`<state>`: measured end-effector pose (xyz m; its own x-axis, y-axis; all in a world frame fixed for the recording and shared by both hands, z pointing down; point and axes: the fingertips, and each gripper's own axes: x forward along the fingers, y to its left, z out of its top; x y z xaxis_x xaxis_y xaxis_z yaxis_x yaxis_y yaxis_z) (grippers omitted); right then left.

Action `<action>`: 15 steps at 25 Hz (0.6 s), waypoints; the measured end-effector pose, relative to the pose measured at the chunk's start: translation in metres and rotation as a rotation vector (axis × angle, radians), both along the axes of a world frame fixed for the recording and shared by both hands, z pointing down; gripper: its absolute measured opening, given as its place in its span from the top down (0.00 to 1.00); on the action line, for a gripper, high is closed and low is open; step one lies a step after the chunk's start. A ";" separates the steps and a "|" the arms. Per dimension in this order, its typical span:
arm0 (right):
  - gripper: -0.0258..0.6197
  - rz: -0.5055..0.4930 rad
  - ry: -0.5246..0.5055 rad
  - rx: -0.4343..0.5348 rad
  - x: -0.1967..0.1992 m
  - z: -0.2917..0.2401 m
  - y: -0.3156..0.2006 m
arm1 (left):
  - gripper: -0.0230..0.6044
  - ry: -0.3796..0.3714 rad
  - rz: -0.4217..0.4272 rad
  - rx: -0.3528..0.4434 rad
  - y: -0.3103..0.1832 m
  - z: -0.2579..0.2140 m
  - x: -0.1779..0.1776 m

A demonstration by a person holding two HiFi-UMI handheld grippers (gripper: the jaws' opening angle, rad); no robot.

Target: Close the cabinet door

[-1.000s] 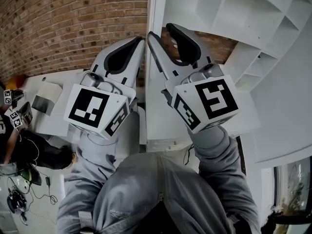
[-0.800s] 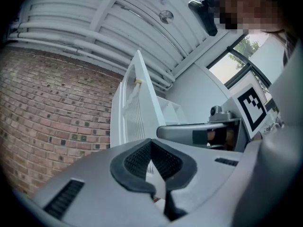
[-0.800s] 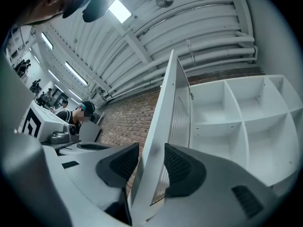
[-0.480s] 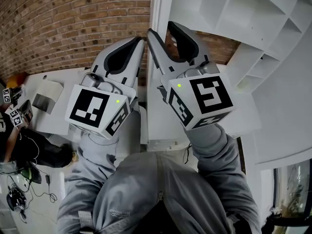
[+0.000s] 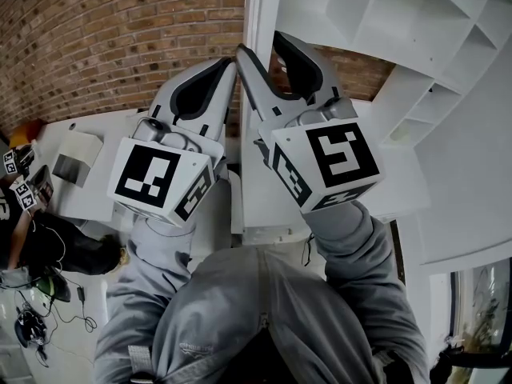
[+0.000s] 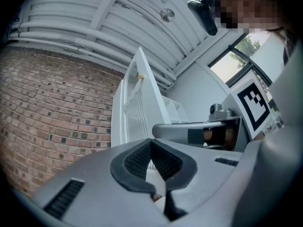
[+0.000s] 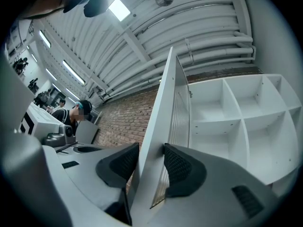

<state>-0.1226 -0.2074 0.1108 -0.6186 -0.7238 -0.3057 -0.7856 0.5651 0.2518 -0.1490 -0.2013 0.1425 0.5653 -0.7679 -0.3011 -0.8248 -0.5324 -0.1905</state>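
Observation:
The white cabinet door (image 5: 258, 14) stands edge-on in the middle of the head view, open away from the white cabinet shelves (image 5: 416, 22). My right gripper (image 5: 260, 46) straddles that free edge, one jaw on each face, shut on the door. In the right gripper view the door (image 7: 163, 112) runs up between the two black pads (image 7: 177, 167) of the right gripper (image 7: 150, 157). My left gripper (image 5: 230, 66) hangs just left of the door, shut and holding nothing. In the left gripper view the left gripper's (image 6: 151, 143) pads meet, and the slatted door (image 6: 137, 103) rises behind them.
A red brick wall (image 5: 120, 38) fills the left behind the door. A white table (image 5: 80, 174) with a grey box is at the lower left, and a person (image 5: 24, 238) sits beside it. The cabinet's open compartments (image 7: 236, 122) lie to the right.
My right gripper has shifted slightly left and up, staying on the door's edge. The left gripper has barely moved.

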 end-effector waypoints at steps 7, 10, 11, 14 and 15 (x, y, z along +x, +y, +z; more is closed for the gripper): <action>0.68 -0.020 0.004 -0.009 0.006 -0.001 -0.001 | 0.96 0.006 0.030 -0.005 -0.006 0.001 0.009; 0.68 -0.020 -0.001 -0.024 0.012 -0.001 -0.002 | 0.96 0.009 0.050 -0.007 -0.007 0.002 0.015; 0.68 -0.020 -0.005 -0.028 0.014 -0.001 -0.002 | 0.96 0.010 0.055 -0.007 -0.008 0.001 0.017; 0.68 -0.009 -0.008 -0.033 0.022 -0.002 -0.004 | 0.96 0.010 0.073 -0.006 -0.010 0.001 0.025; 0.68 -0.002 -0.006 -0.032 0.025 -0.002 -0.004 | 0.96 0.011 0.080 -0.006 -0.010 0.001 0.028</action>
